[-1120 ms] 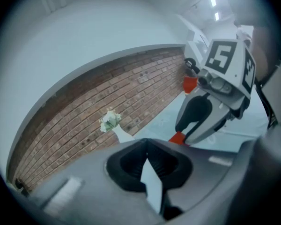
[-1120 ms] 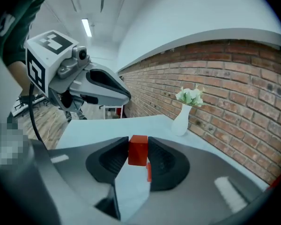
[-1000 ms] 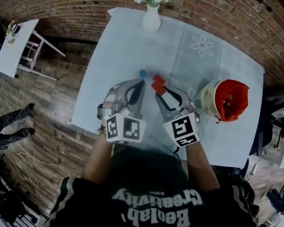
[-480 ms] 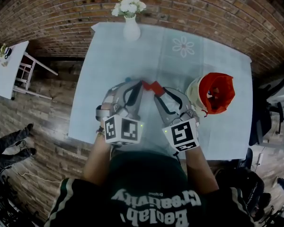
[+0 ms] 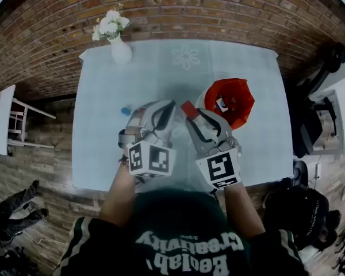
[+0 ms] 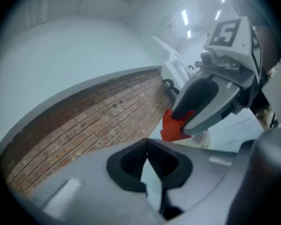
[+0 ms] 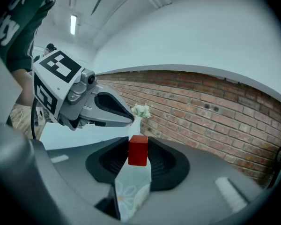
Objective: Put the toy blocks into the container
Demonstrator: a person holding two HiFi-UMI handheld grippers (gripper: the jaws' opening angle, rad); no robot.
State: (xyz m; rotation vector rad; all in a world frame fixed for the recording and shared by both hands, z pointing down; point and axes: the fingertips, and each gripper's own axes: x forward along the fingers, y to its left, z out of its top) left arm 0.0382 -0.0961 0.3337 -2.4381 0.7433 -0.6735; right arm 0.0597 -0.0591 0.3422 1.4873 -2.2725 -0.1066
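The right gripper (image 7: pixel 138 146) is clenched on a red toy block (image 7: pixel 138 153). Its two dark pads press on the left and right sides of the block, and the block stands upright between them. The left gripper (image 6: pixel 146 146) is closed too, its tips are together and there is nothing between them.

In the head view the two grippers are side by side over the table (image 5: pixel 103 142), which has a pale blue cloth. The held block is just beside the left rim of the container (image 5: pixel 241 96). The container is red inside and pale outside, and it stands on the right half of the table.

A small blue piece (image 5: pixel 125 111) lies on the cloth, just left of the left gripper. At the far left corner stands a white vase (image 5: pixel 121 52) with white flowers (image 5: pixel 110 25).
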